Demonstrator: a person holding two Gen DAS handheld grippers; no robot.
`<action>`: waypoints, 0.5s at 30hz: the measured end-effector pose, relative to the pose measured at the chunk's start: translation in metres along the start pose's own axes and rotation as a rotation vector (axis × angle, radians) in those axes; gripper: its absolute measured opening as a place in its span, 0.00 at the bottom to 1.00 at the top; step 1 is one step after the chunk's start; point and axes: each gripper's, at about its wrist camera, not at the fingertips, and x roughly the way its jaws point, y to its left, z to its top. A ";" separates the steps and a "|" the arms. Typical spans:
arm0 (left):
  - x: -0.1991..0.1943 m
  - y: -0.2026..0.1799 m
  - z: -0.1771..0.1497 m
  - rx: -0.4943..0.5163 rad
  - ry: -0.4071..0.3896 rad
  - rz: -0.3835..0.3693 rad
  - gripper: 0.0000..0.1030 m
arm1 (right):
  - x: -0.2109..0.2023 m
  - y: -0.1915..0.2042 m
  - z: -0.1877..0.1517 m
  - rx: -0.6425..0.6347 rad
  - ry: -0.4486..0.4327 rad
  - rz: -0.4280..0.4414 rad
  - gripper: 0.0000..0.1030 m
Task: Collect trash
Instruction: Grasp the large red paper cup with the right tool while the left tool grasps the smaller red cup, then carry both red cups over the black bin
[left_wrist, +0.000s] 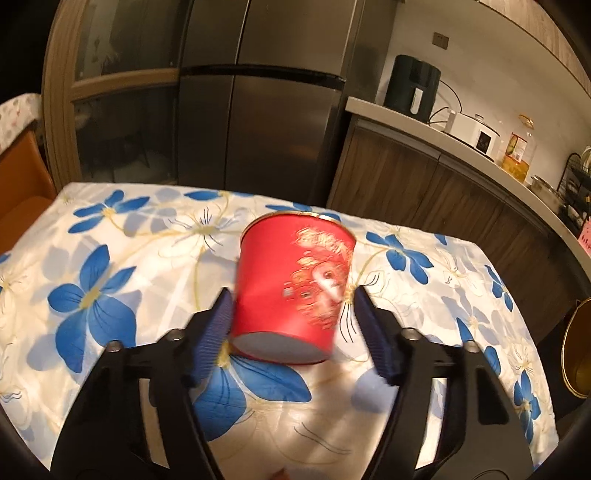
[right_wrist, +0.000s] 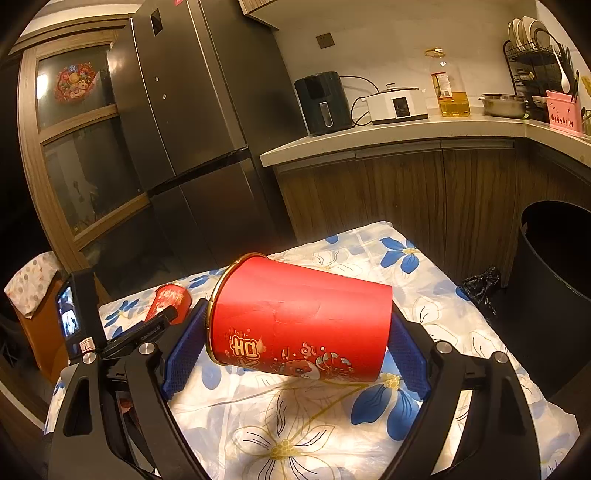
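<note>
Red cups are being collected as the trash here, one per gripper. The lifted red cup (right_wrist: 303, 314) is being clamped end to end by the right gripper (right_wrist: 297, 310): one blue pad is being pressed against the gold rim of the mouth, the other against the base, so the cup is being carried on its side, clear of the flowered tablecloth (right_wrist: 280, 435). The lying red cup (left_wrist: 288, 295) is being straddled by the left gripper (left_wrist: 291, 291). It is resting tilted on the cloth, base toward the camera. The jaws are not clenched on it: one pad is seen at the cup's side, the other is judged to be just short of the wall, though blur is making that contact hard to read. The step in hand is judged to be the pick-up of this lying cup while the other is being kept in grip. The next move is judged to call for both pads being pressed onto the lying cup's sides, gently, since thin paper walls are likely to buckle, followed by a lift and a carry toward the dark bin (right_wrist: 554, 288) standing beside the table. Both grippers are being pointed forward and downward across the table, the left more steeply, low over the cloth; the right is being held higher.
</note>
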 end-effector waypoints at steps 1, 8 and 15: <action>0.000 0.001 0.000 -0.004 0.003 -0.004 0.59 | 0.000 0.000 0.000 0.000 0.001 0.001 0.83; -0.007 0.002 -0.001 -0.007 -0.016 -0.020 0.57 | -0.001 0.001 0.001 -0.002 0.004 0.004 0.83; -0.047 -0.013 -0.009 0.028 -0.080 -0.030 0.57 | -0.007 -0.001 0.002 -0.011 0.002 0.011 0.83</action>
